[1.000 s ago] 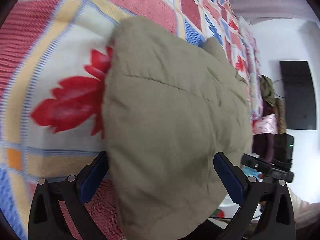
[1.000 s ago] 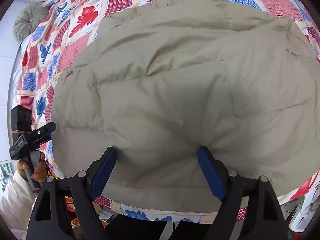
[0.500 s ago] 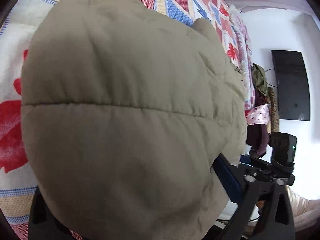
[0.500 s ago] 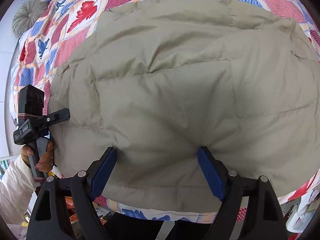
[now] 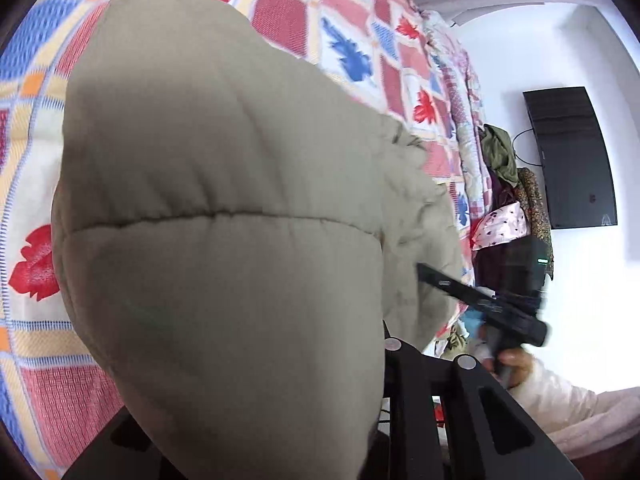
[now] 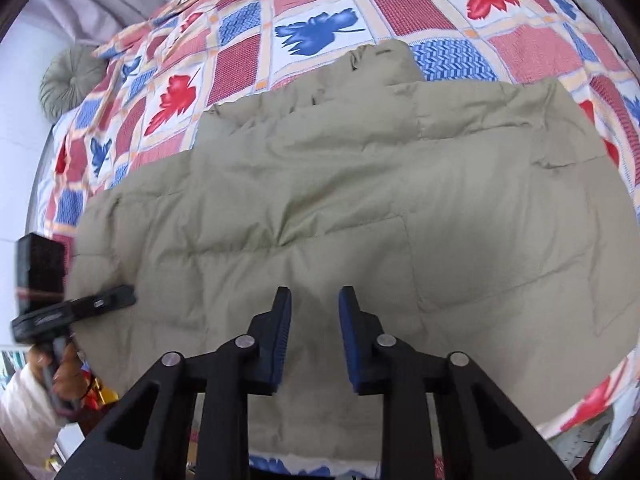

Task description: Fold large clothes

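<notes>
Now my left gripper is buried in a puffy olive-khaki quilted jacket; I cannot tell its jaw state. My right gripper hovers with narrow, empty jaws, the jacket spread ahead on the patchwork leaf-print bedspread. Soft, bulky, probably springy: I'd pinch a hem edge.

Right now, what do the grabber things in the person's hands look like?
The right hand-held gripper has a black angular frame with triangular cut-outs, silver round bolts and two blue ribbed pads. The left hand-held gripper is black too, with a boxy block on top. Both hands emerge from pale white sleeves.
</notes>
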